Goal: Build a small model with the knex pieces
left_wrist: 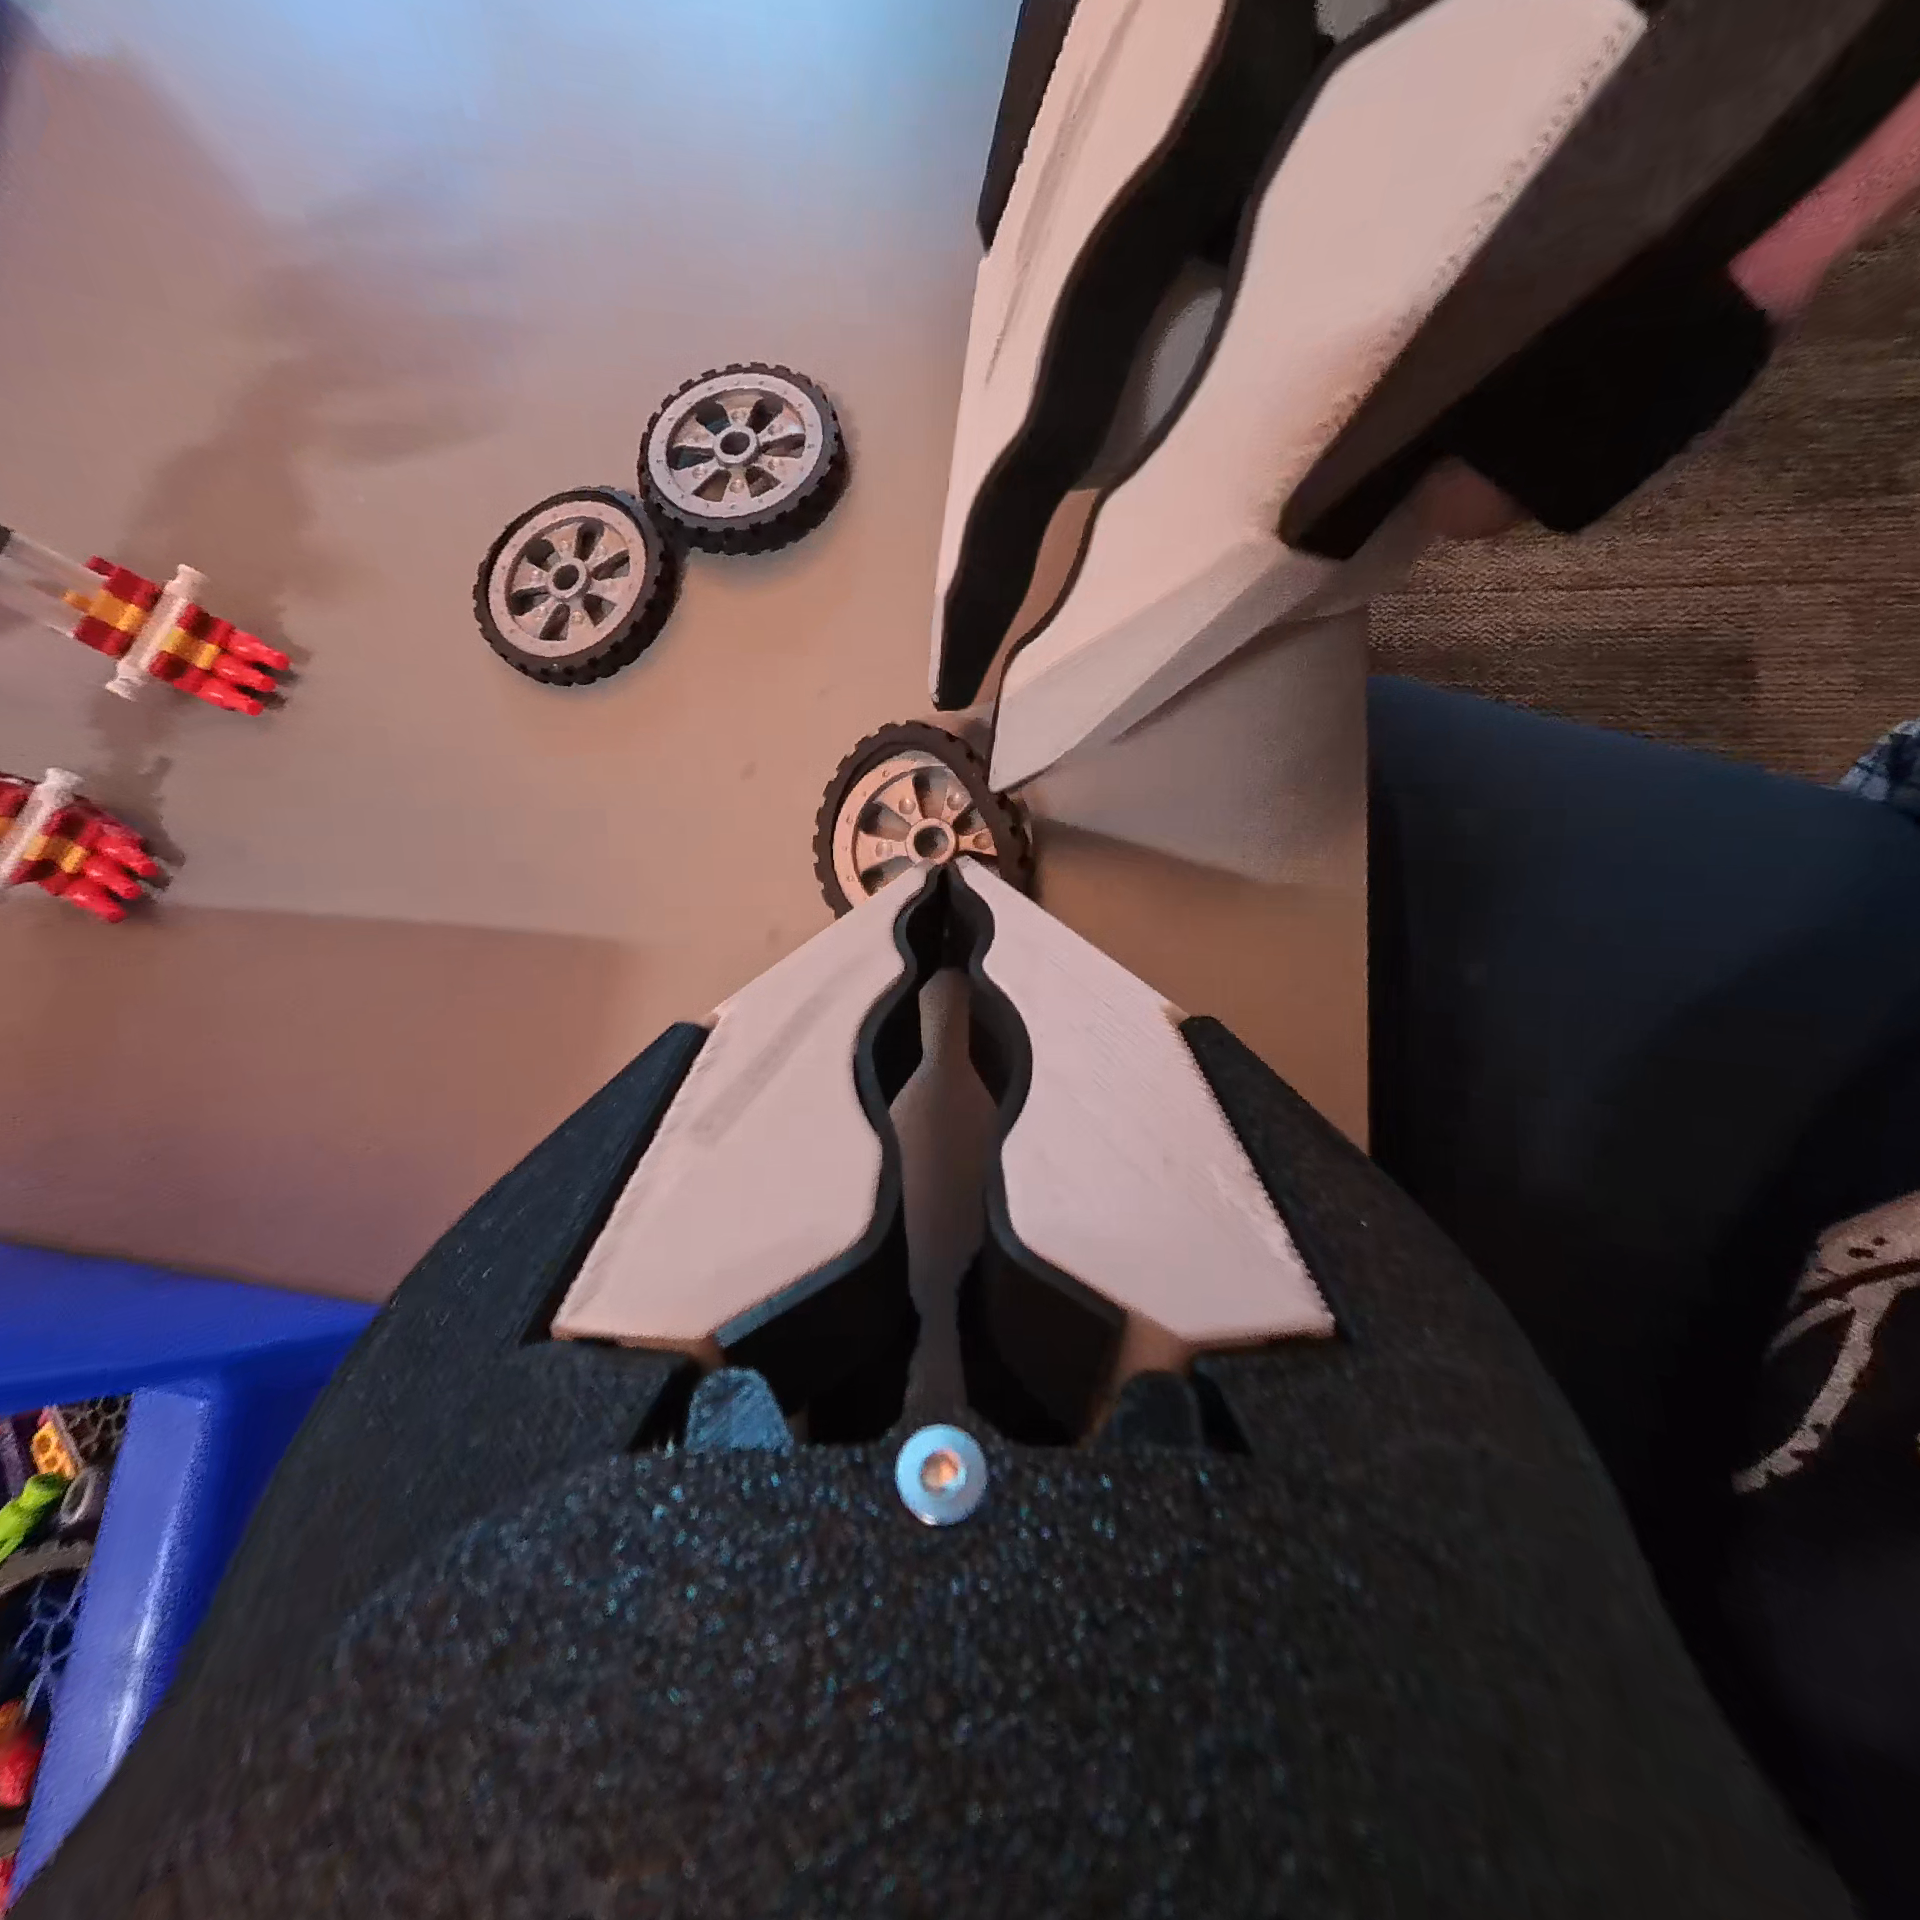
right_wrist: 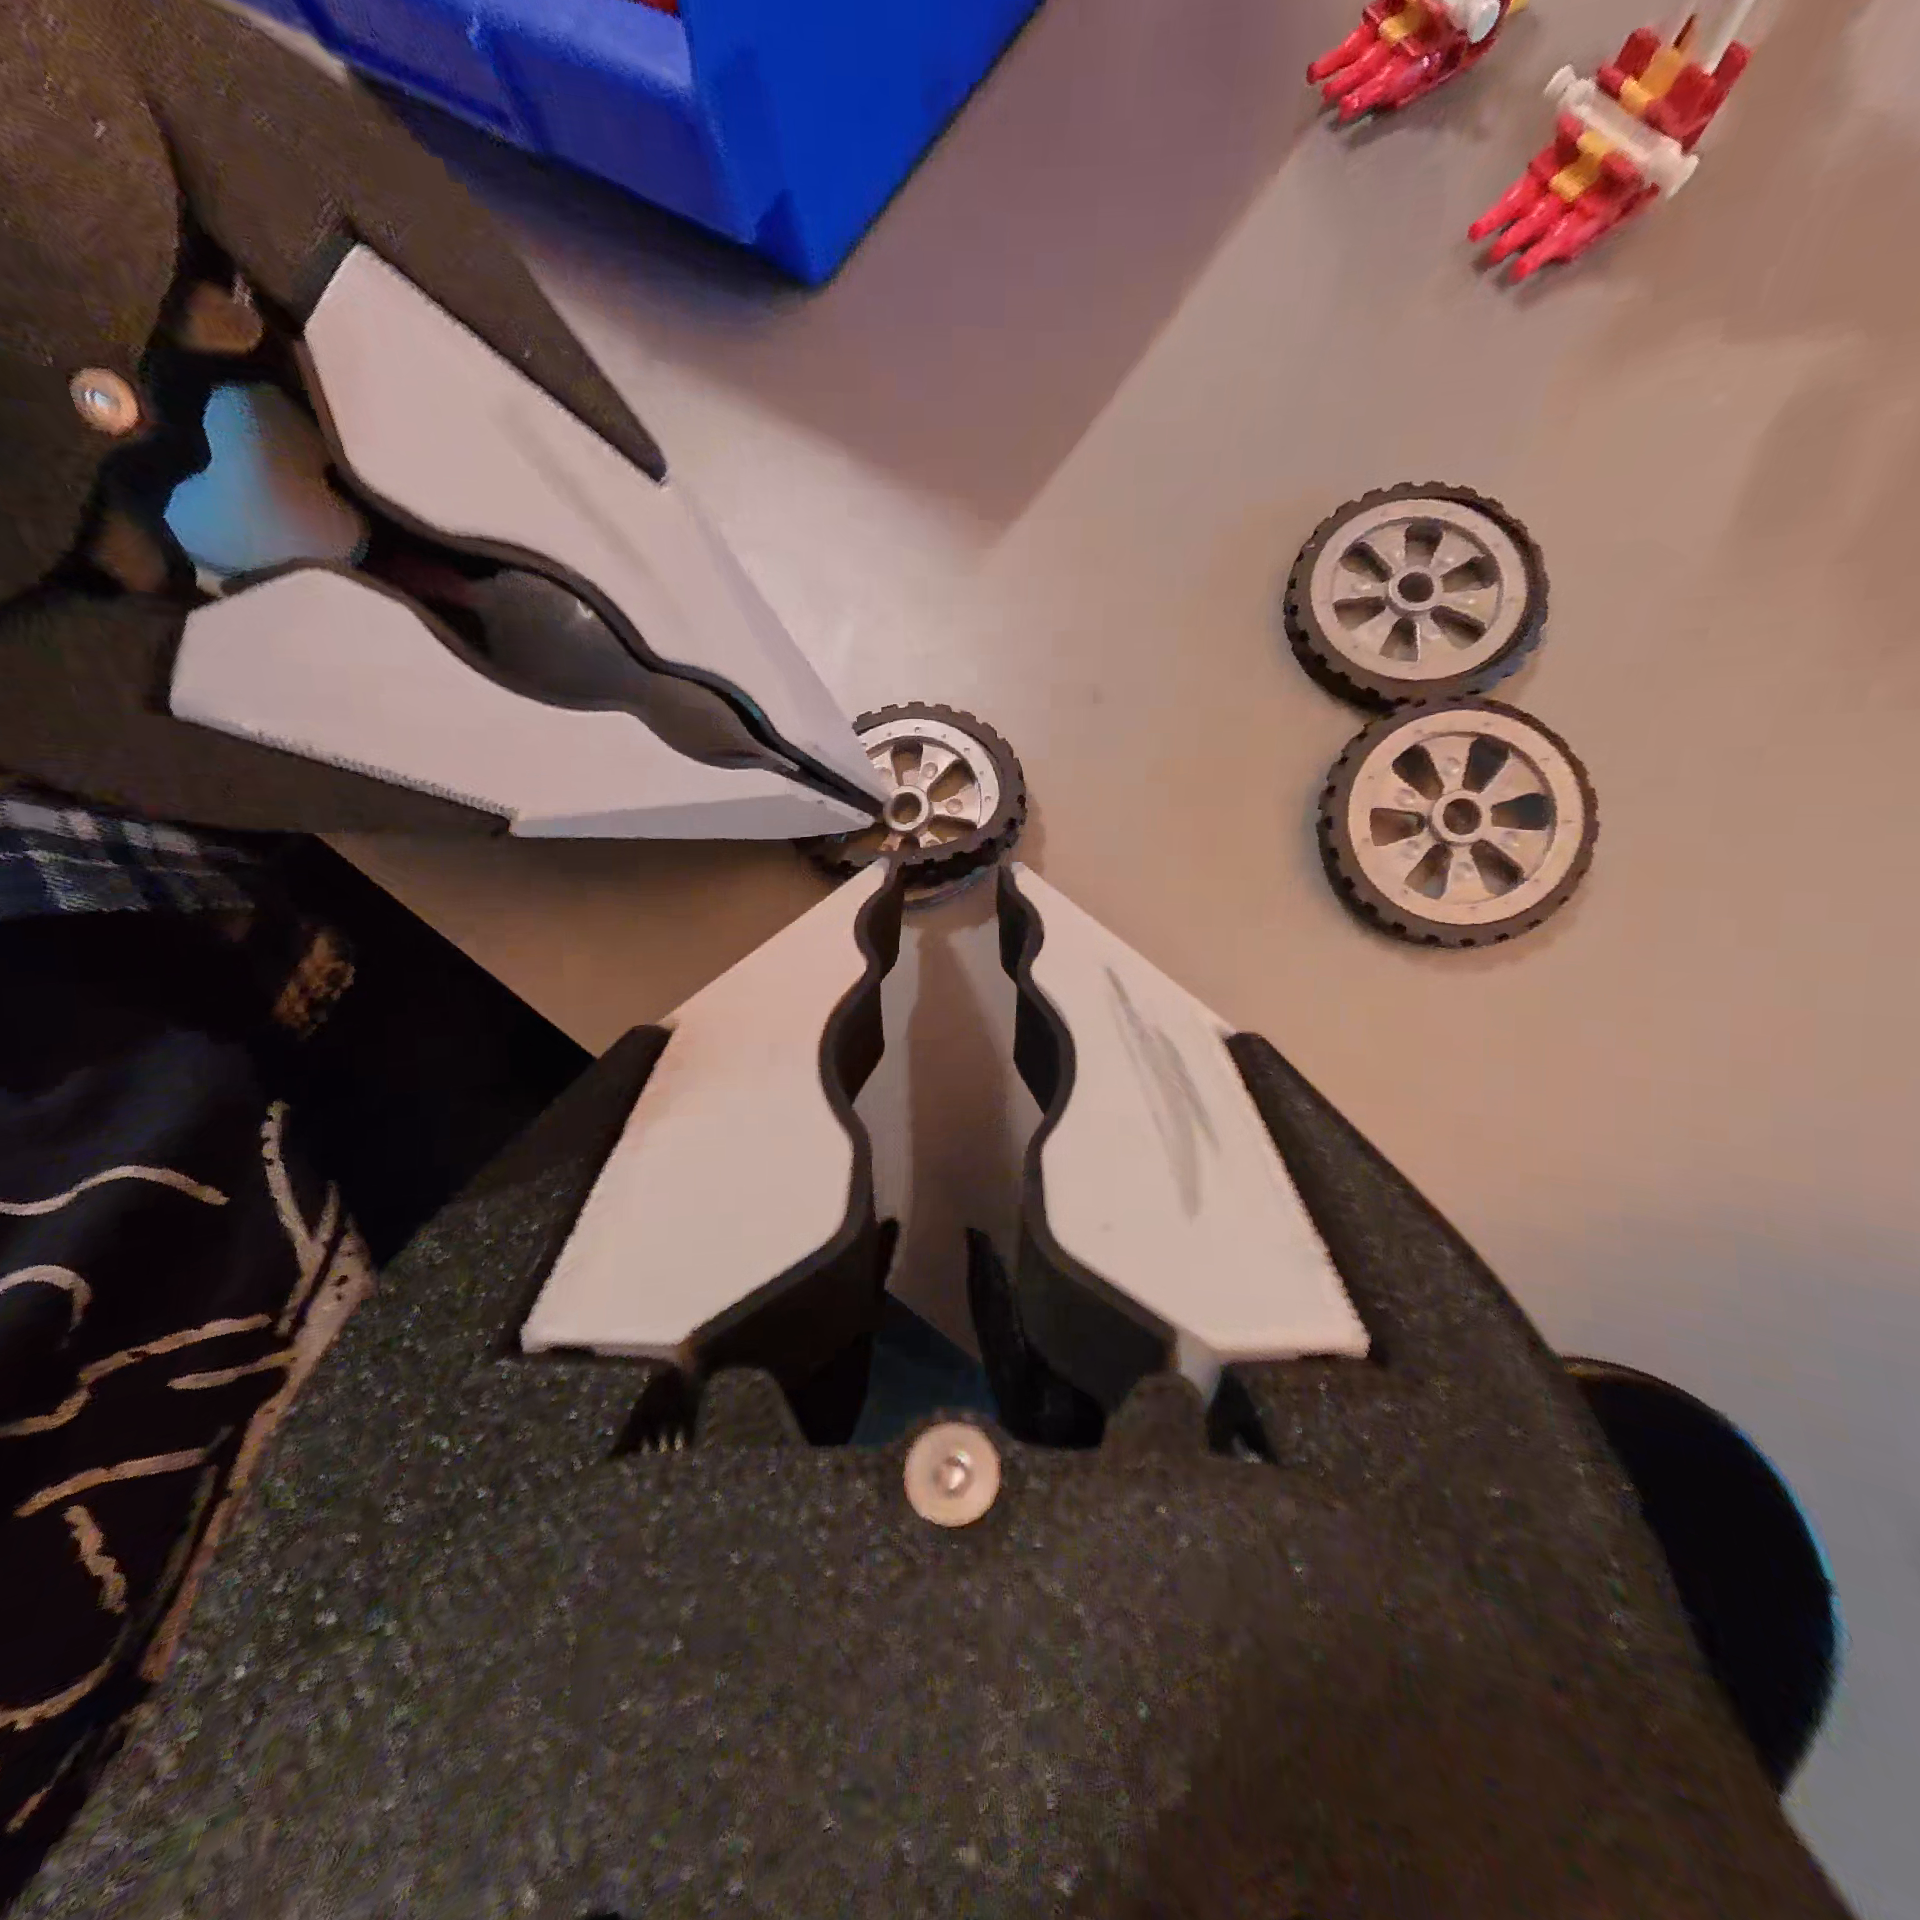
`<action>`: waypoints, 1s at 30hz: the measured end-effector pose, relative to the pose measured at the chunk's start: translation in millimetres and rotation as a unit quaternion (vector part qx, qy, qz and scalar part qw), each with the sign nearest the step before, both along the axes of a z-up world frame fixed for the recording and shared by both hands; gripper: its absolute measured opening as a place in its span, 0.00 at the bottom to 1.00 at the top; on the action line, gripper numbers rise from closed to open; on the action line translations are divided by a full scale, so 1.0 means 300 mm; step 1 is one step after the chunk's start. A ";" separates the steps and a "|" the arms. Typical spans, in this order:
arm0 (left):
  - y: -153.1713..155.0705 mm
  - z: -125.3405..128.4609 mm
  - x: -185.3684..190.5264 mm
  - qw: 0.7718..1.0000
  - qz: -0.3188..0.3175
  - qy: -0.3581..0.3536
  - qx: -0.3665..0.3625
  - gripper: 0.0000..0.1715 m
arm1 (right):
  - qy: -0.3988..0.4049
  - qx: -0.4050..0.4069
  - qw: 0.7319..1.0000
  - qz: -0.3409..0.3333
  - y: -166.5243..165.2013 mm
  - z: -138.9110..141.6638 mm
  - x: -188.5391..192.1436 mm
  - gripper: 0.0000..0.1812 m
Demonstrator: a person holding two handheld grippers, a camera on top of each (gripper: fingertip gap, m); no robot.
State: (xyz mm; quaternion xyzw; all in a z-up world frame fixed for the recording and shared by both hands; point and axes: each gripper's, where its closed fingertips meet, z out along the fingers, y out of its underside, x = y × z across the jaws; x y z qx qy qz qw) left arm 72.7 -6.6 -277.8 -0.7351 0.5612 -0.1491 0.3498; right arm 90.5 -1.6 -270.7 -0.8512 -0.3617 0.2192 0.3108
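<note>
A small toy wheel (left_wrist: 899, 816) with a grey spoked hub and a black treaded tyre lies flat on the tan table (left_wrist: 520, 1039), close to its edge. My left gripper (left_wrist: 942, 878) is shut, with its tips pressed against the wheel's hub; it also shows in the right wrist view (right_wrist: 868, 816). My right gripper (right_wrist: 945, 878) is slightly open, and its fingertips straddle the near rim of the wheel (right_wrist: 951, 774). It enters the left wrist view (left_wrist: 977, 743) from the top right. Whether it pinches the tyre I cannot tell.
Two more wheels (right_wrist: 1413, 597) (right_wrist: 1460, 821) lie touching each other further in on the table. Two red, yellow and white brick-built pieces (right_wrist: 1600, 156) (right_wrist: 1392, 42) lie beyond them. A blue bin (right_wrist: 727, 104) with loose parts stands at the side. A person's dark clothing (right_wrist: 208, 1247) is at the table edge. My two grippers' fingertips are within a few centimetres of each other.
</note>
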 end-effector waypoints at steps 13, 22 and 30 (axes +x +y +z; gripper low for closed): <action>0.008 0.008 -0.002 0.991 0.057 0.034 0.114 0.00 | 0.028 -0.024 0.999 -0.010 0.008 0.002 -0.043 0.04; 0.009 0.009 0.009 0.988 0.064 0.043 0.133 0.00 | 0.018 -0.039 0.999 -0.014 0.034 -0.017 -0.047 0.07; -0.001 0.005 0.013 0.992 0.060 0.029 0.110 0.00 | -0.004 -0.003 1.000 0.012 0.047 -0.024 -0.060 0.04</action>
